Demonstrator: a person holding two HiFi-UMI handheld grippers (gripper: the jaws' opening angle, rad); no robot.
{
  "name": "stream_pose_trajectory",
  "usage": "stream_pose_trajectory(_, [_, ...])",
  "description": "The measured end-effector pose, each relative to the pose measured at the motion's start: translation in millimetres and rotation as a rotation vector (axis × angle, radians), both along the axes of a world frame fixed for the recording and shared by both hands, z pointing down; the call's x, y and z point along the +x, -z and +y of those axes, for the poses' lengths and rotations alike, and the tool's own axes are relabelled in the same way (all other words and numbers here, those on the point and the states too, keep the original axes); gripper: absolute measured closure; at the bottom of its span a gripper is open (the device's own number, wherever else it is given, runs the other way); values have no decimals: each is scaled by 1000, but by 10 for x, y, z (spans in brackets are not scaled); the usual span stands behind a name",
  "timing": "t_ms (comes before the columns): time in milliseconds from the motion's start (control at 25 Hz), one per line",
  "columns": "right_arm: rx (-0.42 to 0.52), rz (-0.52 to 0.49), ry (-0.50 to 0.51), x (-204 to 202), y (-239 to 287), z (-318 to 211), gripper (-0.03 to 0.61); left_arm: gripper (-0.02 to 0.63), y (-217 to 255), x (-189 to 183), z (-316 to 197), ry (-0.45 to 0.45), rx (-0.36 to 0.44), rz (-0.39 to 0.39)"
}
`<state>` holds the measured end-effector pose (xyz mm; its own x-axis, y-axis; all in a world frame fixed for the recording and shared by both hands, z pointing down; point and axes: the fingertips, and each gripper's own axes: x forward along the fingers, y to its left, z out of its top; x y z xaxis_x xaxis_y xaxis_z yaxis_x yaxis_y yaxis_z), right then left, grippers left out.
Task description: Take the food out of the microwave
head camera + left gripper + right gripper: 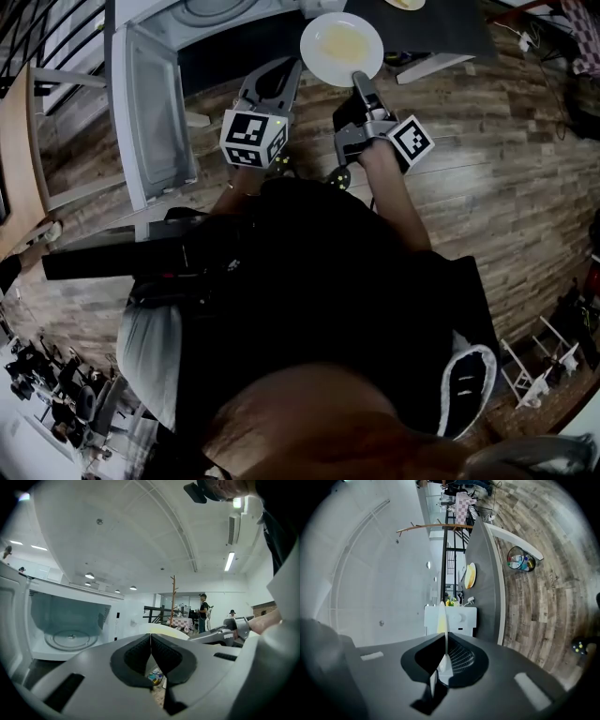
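The microwave [70, 620] stands with its door [150, 112] swung wide and its turntable [70, 640] bare. You hold the plate of food [341, 47] outside it, right gripper [359, 82] clamped on the near rim, apparently for level carrying. Your left gripper [150, 644] is closed on nothing, just beside. A second plate [471, 575] occupies the counter [441, 28] ahead.
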<state>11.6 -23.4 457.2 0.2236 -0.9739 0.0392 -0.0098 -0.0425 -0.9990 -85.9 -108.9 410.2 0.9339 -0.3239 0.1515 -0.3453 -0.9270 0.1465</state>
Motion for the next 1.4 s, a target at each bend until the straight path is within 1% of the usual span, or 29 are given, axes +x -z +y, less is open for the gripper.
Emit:
stream_pose_trajectory(400, [2, -24, -67, 455, -2, 648, 571, 606, 11, 551, 581, -82, -10, 3])
stream_pose_trajectory(600, [12, -24, -93, 752, 11, 1005, 571, 606, 30, 874, 899, -104, -2, 3])
stream_pose_trajectory(880, [8, -15, -112, 1083, -25, 1459, 571, 606, 34, 1227, 1321, -130, 19, 0])
stream_pose_trajectory(1160, [10, -14, -142, 1284, -29, 1777, 572, 606, 63, 1477, 1573, -154, 27, 5])
stream_pose_trajectory(1400, [20, -16, -170, 1400, -13, 1901, 572, 606, 74, 1613, 1671, -180, 35, 1])
